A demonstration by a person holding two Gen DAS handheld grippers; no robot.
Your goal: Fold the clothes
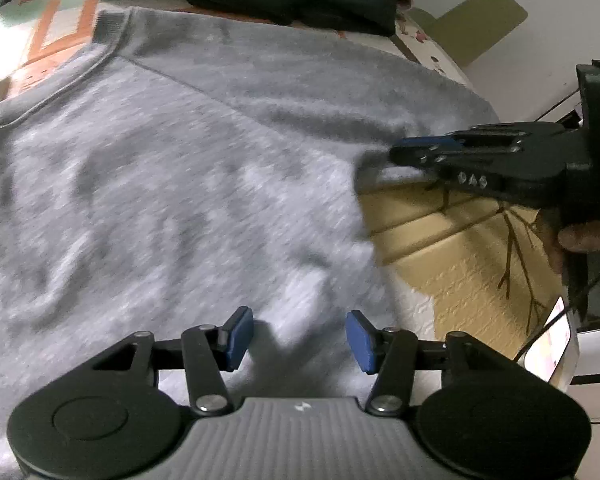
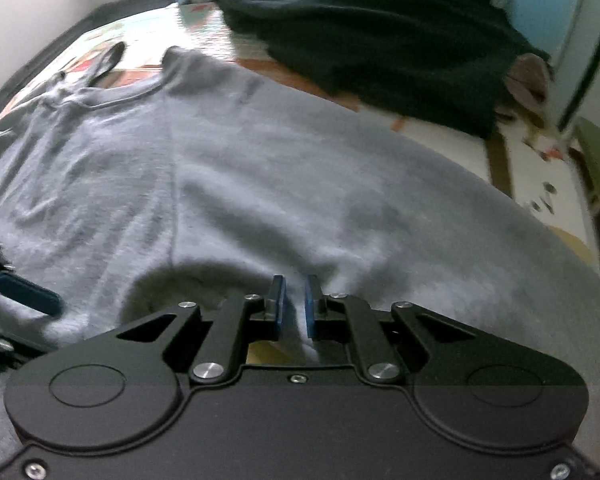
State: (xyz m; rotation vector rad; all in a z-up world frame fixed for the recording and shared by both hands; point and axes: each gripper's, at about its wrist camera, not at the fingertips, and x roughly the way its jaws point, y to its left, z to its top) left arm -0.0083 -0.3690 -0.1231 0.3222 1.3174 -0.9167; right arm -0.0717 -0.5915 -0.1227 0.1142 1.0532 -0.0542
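Observation:
A grey sweatshirt (image 1: 172, 184) lies spread on the bed, collar at the far left. It also fills the right wrist view (image 2: 260, 168). My left gripper (image 1: 298, 338) is open and empty, just above the sweatshirt's near part. My right gripper (image 2: 294, 304) is shut on the sweatshirt's edge, with a fold of grey cloth between its blue pads. In the left wrist view the right gripper (image 1: 400, 152) shows from the side, pinching the sweatshirt's right edge and lifting it off the cover.
A pile of dark clothes (image 2: 380, 40) lies at the far side of the bed. A yellow patterned bed cover (image 1: 460, 248) shows under the lifted edge. A lit phone (image 1: 550, 344) sits at the right. An olive chair back (image 1: 480, 24) stands beyond the bed.

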